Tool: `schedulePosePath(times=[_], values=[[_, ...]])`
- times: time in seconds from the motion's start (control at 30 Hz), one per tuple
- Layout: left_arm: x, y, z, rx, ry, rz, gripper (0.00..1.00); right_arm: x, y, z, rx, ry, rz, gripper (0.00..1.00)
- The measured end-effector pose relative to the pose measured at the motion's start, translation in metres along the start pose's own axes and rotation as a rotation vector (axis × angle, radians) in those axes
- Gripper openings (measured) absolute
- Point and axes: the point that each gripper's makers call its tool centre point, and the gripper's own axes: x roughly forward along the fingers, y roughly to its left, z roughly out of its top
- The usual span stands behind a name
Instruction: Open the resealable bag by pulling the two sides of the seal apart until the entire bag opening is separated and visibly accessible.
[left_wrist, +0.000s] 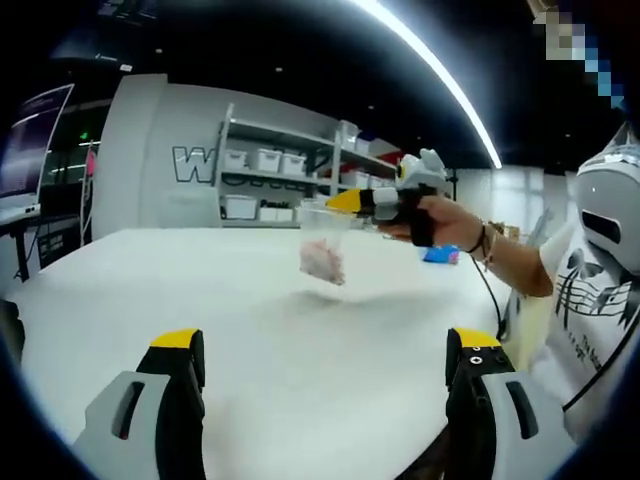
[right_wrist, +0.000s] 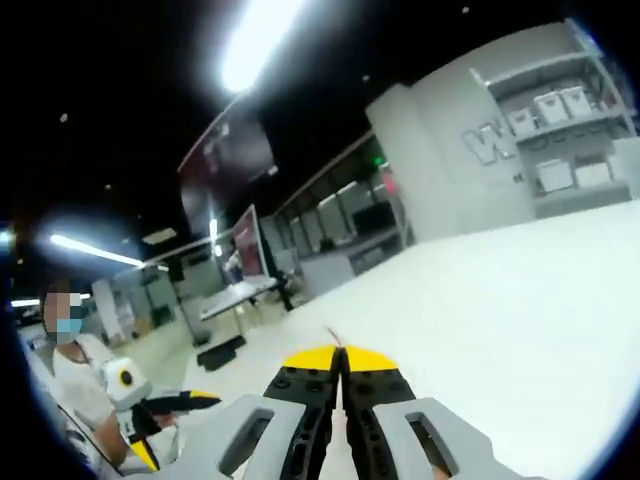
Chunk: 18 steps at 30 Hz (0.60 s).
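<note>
Two yellow-tipped jaws of the left gripper stand wide apart at the bottom of the left gripper view, with nothing between them, hanging over the near part of the white worktop. Ahead of those jaws and up to their right, the right gripper comes in from the right side, held in a person's hand. Its yellow tips are pressed together on the top edge of the resealable bag, a clear bag with a pale pinkish lump inside. The bag hangs below those tips, lifted clear of the worktop, well apart from the left gripper.

In the right gripper view, the right gripper's jaws meet tightly at their yellow tips, and a thin sliver of the bag's edge pokes out just above them. Beyond lies the same white worktop. Low to the left of these jaws, the left gripper shows with its yellow tips, beside a seated person.

Farther off behind the bag, shelves carry white bins against a grey wall.
</note>
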Motion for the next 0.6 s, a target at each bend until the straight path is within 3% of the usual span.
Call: schedulePosePath(times=[0.6], values=[[-0.007, 0.005, -0.001, -0.012, -0.015, 0.0, 0.99, 0.034, -0.03, 0.01, -0.012, 0.014, -0.061, 0.0]])
